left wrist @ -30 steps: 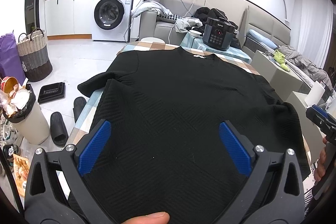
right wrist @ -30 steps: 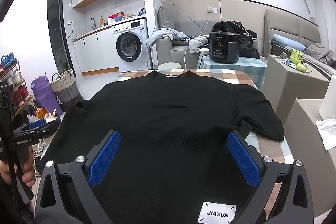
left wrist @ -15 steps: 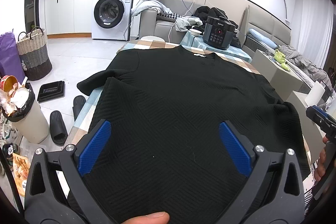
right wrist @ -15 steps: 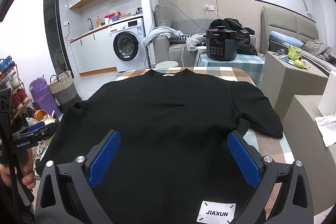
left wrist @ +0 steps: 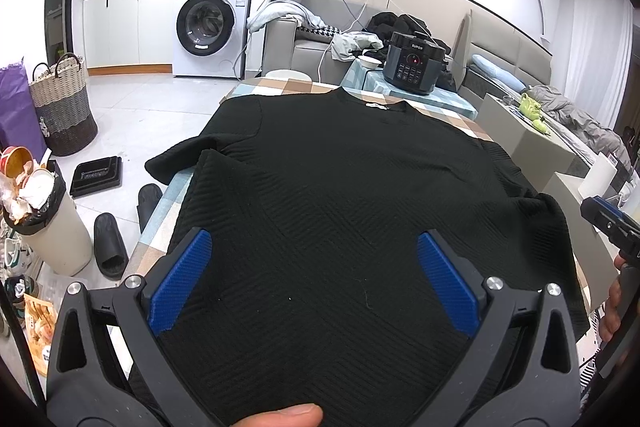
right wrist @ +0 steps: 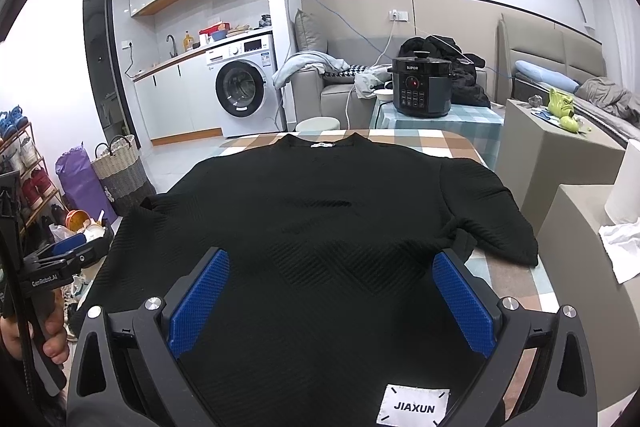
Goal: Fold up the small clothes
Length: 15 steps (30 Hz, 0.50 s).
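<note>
A black textured short-sleeved top [left wrist: 340, 187] lies flat, face down, on a checked table [left wrist: 280, 85], collar at the far end. It also shows in the right wrist view [right wrist: 320, 219]. My left gripper [left wrist: 314, 275] is open and empty above the hem's left part. My right gripper [right wrist: 330, 291] is open and empty above the hem's right part. The left sleeve [left wrist: 180, 159] hangs over the table's left edge. The right sleeve [right wrist: 492, 215] lies on the table. Each gripper shows at the edge of the other's view, the left one [right wrist: 60, 259] and the right one [left wrist: 608, 223].
A black pressure cooker [right wrist: 422, 87] stands on a small table beyond the far edge. A full bin [left wrist: 44, 219], slippers [left wrist: 110, 243] and a woven basket [left wrist: 64, 103] are on the floor at left. Grey boxes [right wrist: 560, 155] stand at right.
The right wrist view has tilted up a little, so the top sits lower in it. The left gripper and the top have barely moved.
</note>
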Motion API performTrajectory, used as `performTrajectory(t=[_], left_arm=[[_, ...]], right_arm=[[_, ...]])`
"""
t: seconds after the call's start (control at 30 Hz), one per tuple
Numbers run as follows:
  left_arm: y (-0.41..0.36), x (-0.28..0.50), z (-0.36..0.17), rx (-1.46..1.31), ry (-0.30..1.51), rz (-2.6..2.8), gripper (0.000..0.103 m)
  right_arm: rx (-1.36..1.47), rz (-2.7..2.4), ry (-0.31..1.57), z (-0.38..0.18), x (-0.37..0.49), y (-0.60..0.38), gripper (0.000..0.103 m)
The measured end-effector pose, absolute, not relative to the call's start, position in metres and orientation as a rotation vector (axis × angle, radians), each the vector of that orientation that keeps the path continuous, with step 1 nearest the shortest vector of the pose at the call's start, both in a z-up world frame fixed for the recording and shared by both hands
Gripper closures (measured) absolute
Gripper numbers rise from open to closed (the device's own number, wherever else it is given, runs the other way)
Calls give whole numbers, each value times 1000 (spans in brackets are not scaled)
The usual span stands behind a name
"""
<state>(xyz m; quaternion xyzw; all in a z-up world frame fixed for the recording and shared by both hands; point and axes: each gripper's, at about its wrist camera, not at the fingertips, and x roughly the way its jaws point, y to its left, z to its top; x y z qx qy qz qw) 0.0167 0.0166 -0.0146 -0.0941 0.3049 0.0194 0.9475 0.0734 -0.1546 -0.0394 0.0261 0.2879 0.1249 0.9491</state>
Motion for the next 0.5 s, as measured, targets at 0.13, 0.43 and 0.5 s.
performTrajectory(t=[0.13,0.43,0.5], left_arm=[[16,16,-13,-193,622,34,1],[15,14,-13,-196,637,30,1],[17,16,-13,-196,637,28,1]], right_arm=[[51,249,590,-40,74,-153,0],[74,234,608,-43,78,-153,0],[76,233,612,-43,79,-152,0]])
